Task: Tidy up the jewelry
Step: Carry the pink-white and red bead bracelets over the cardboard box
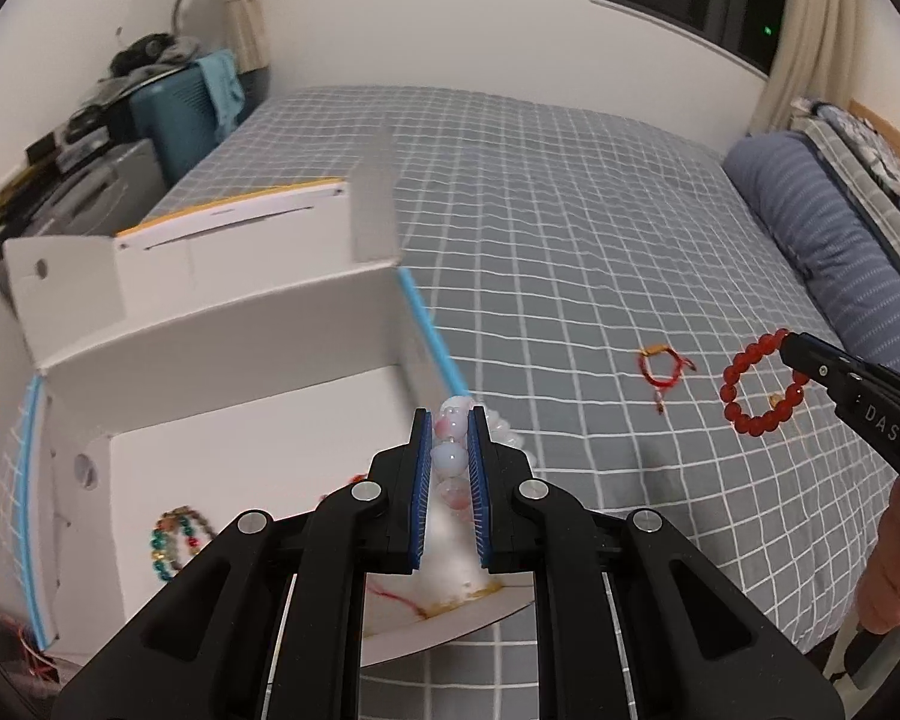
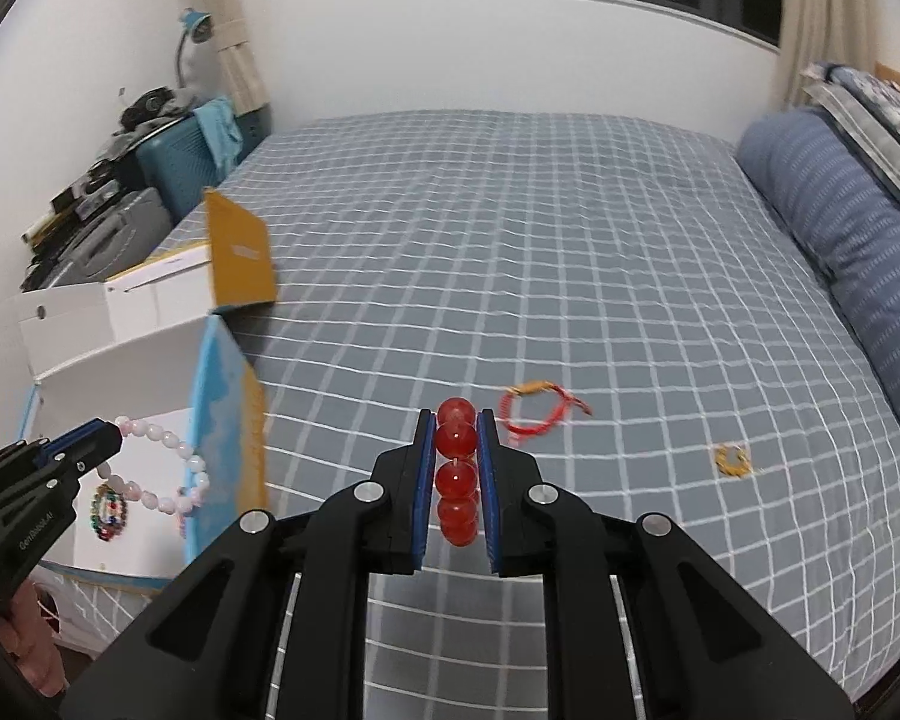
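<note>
Your left gripper (image 1: 450, 450) was clamped on the pink bracelet (image 2: 162, 468), over the box (image 1: 222, 324) rim. Right gripper (image 2: 456, 468) gripped the red bracelet (image 1: 762, 384), above the bed (image 1: 570, 210) at 3 o'clock. Risk: dangling loops snag the box wall, or beads slip.

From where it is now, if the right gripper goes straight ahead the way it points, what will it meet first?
The right gripper, shut on the red bead bracelet, points across the bedspread. First in that line, slightly right, looks to be the red string bracelet lying on the bed; depth is unclear.
</note>
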The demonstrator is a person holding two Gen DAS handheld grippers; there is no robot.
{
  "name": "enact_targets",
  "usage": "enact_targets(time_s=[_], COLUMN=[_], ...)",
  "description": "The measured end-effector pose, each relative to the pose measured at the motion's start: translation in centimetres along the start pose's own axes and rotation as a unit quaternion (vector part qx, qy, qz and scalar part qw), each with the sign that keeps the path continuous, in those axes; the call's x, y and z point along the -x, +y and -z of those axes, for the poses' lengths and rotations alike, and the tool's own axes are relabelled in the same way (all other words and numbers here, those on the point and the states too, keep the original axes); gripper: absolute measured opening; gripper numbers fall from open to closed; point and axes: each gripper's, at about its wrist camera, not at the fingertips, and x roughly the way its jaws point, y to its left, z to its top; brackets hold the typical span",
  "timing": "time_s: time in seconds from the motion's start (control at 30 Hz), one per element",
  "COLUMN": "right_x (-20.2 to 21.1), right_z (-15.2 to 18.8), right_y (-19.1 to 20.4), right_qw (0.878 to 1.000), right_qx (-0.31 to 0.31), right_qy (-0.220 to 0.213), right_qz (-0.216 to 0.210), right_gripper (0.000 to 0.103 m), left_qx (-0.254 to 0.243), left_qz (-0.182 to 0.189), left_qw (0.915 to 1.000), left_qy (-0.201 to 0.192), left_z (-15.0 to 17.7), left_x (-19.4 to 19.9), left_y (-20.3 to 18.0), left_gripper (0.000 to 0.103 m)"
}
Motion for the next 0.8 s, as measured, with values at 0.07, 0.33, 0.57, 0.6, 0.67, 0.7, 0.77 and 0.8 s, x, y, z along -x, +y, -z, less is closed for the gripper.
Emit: enact_targets(time_s=[0.07,0.33,0.57,0.6,0.67,0.7,0.77,0.8], right_x=[0.1,-0.7,-1.1,-1.2,-1.5,-1.7,-2.4,-2.7], right_z=[-0.4,-1.1,-0.7,-0.6,-0.4,-0.2,0.4,0.8], right_y=[1.5,8.8,15.5,16.6,18.6,19.3,20.8,21.2], right_qw=[1.0,0.997,0.992,0.991,0.989,0.988,0.986,0.985], right_qx=[0.009,0.053,0.097,0.103,0.116,0.121,0.131,0.134], right_qy=[-0.002,-0.001,-0.004,-0.002,-0.001,0.001,0.01,0.014], right_qz=[-0.008,-0.049,-0.077,-0.083,-0.092,-0.095,-0.103,-0.106], right_gripper=[0.013,0.013,0.013,0.013,0.013,0.013,0.013,0.013], left_qx=[0.006,0.043,0.077,0.082,0.089,0.094,0.103,0.106], left_qz=[-0.004,-0.037,-0.061,-0.065,-0.073,-0.078,-0.082,-0.085], left_qw=[1.0,0.9984,0.9952,0.9945,0.9933,0.9925,0.9912,0.9905], left_qy=[-0.003,-0.007,0.001,0.003,0.005,0.008,0.014,0.017], left_z=[-0.1,0.4,1.9,2.2,2.7,2.9,3.5,4.0], left_x=[0.5,2.1,2.2,2.2,2.1,1.9,1.6,1.4], left_y=[0.9,5.9,10.7,11.5,12.6,13.2,14.2,14.7], left_gripper=[0.011,0.011,0.011,0.011,0.011,0.011,0.011,0.011])
